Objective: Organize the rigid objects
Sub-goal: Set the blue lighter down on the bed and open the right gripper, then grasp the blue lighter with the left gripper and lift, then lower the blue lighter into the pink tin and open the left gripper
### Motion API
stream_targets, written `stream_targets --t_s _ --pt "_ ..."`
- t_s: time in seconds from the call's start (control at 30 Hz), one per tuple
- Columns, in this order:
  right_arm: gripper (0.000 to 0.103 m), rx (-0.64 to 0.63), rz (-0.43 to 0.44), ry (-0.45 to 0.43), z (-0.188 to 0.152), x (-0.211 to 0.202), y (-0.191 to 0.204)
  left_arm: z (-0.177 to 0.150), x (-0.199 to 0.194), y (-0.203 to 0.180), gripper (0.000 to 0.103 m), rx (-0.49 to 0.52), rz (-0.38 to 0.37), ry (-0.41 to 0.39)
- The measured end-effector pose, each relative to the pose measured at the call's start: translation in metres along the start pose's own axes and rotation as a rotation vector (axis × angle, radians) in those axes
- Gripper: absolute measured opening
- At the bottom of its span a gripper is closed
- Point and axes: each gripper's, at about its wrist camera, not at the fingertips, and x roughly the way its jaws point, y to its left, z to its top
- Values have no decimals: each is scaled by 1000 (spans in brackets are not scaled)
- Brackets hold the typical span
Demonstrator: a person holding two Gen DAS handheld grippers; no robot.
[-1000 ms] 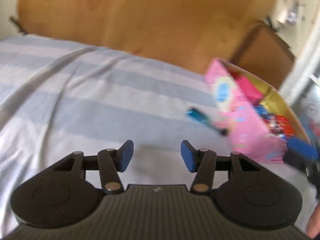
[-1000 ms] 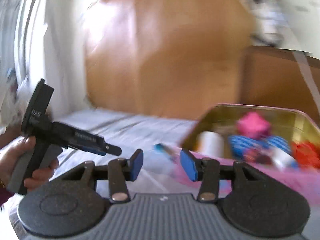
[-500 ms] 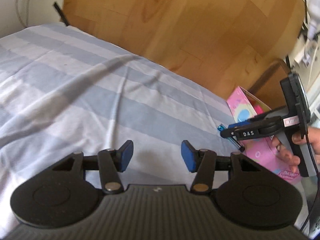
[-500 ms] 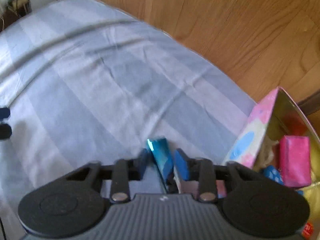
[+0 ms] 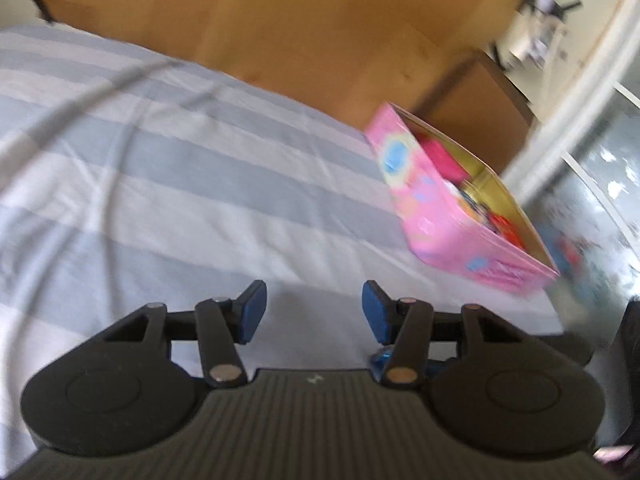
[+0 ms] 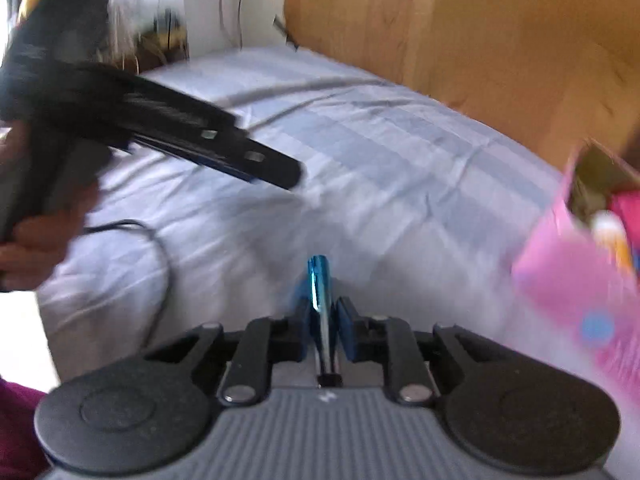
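Right hand-held gripper [image 6: 325, 326] tilted down, closing on blue pen [image 6: 320, 300].

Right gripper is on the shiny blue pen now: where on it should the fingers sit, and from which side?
Mid-barrel, from above, fingers on its long sides. The slim metallic blue pen runs lengthwise between the right gripper fingers, tip pointing away, and the jaws are closing across its narrow width. That looks sound for carrying it to the pink tin box.
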Motion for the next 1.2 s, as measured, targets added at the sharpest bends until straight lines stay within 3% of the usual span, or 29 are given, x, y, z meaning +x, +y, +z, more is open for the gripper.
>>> stream_targets --t_s 0.07,0.2,0.3,0.33,0.37,0.4,0.53,0.67,0.7,0.73,0.93,1.07,1.2 --pt "32 83 -39 -84 -21 -14 -1 -3 3 -9 55 -1 -27 31" --pt "33 198 -39 -144 -43 -25 -13 -11 4 -26 55 9 -51 69" --pt "34 193 -35 -153 -44 -28 -12 -20 2 -33 55 -6 -76 117" --pt "32 187 -38 -157 -44 -28 -10 -22 4 -34 55 -11 -80 135" --pt "17 183 -39 -160 -44 -27 -8 -25 7 -37 55 -15 -78 152" --pt "14 186 -38 -170 -46 -27 -7 -28 11 -39 55 -16 -77 171" --pt "14 303 25 -217 -50 -30 -19 -28 23 -46 54 -46 -89 196" --pt "14 294 -31 -278 -59 -43 -10 -19 38 -66 50 -37 -135 220" --pt "14 289 -49 -293 -58 -46 -11 -16 42 -73 38 -24 -140 221" --pt "14 286 -67 -304 -56 -49 -11 -11 47 -82 33 -7 -158 222" --pt "14 285 -243 -422 -38 -66 -37 38 66 -137 29 138 -200 143" --pt "14 328 -340 -499 -12 -69 -78 79 99 -176 29 245 -185 92" --pt "14 384 -396 -518 10 -58 -131 108 147 -198 30 299 -169 86"
